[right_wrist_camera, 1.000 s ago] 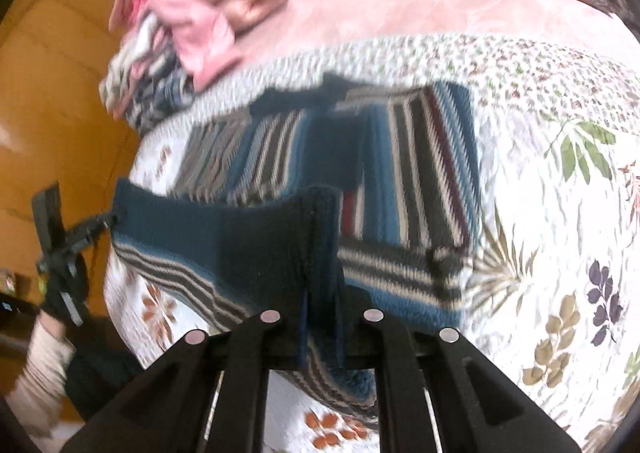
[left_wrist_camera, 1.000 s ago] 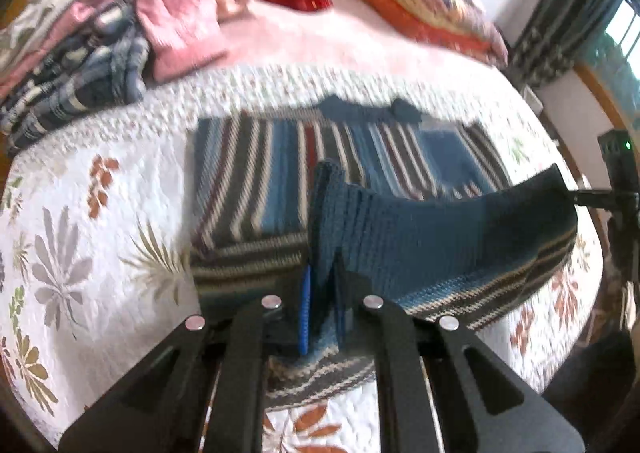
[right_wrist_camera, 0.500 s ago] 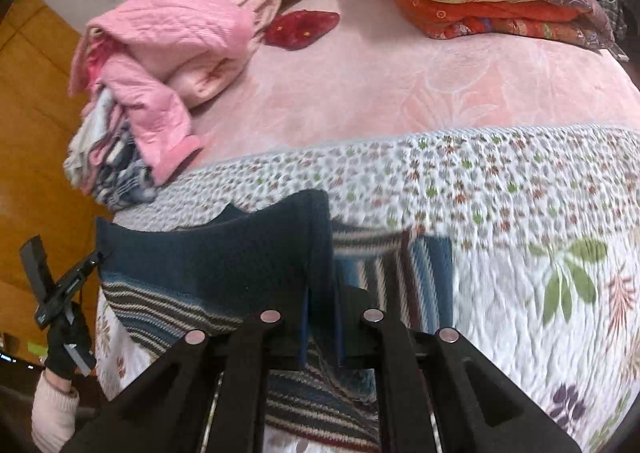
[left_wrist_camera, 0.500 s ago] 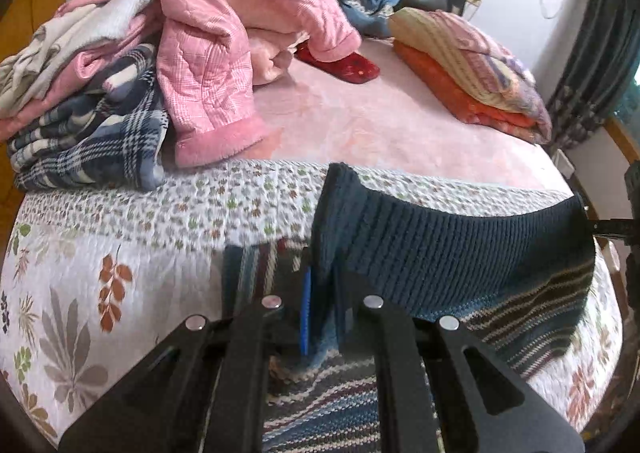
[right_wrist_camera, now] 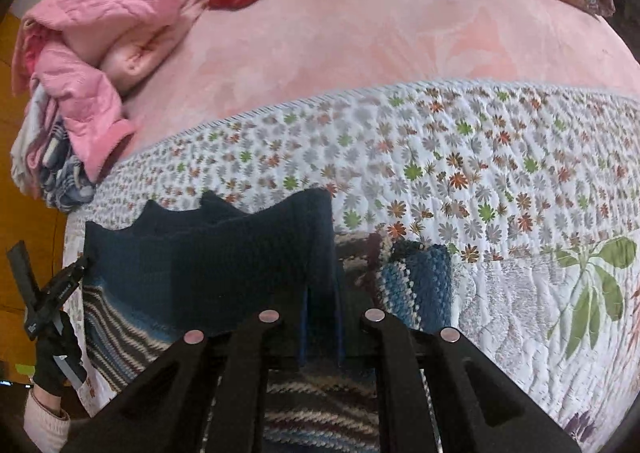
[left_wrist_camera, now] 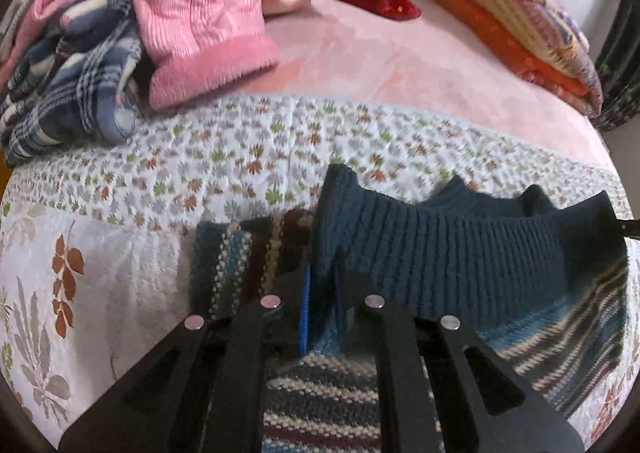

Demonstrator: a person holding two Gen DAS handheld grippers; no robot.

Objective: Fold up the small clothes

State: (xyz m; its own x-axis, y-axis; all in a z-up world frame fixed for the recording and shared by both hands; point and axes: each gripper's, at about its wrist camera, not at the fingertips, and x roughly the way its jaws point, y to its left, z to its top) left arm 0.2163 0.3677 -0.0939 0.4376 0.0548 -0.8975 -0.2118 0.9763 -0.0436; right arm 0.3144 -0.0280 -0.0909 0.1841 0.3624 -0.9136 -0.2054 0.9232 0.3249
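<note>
Sweater: striped knit sweater (left_wrist_camera: pixel 460 265), lower centre on the floral quilt (left_wrist_camera: pixel 168 189) — hem lifted over its body, mid-fold.
Left gripper (left_wrist_camera: pixel 320 293): clenched on one hem corner.
Right gripper (right_wrist_camera: pixel 320 305): clenched on the other — keeps the edge taut.
Pile: pink jacket (left_wrist_camera: pixel 200 13), upper left.

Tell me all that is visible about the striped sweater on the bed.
The striped sweater is a small knit with a dark blue ribbed hem and stripes of blue, cream, black and maroon. It lies on the flowered quilt. The left gripper and right gripper each pinch the hem, holding it up over the sweater's flat part.
</note>
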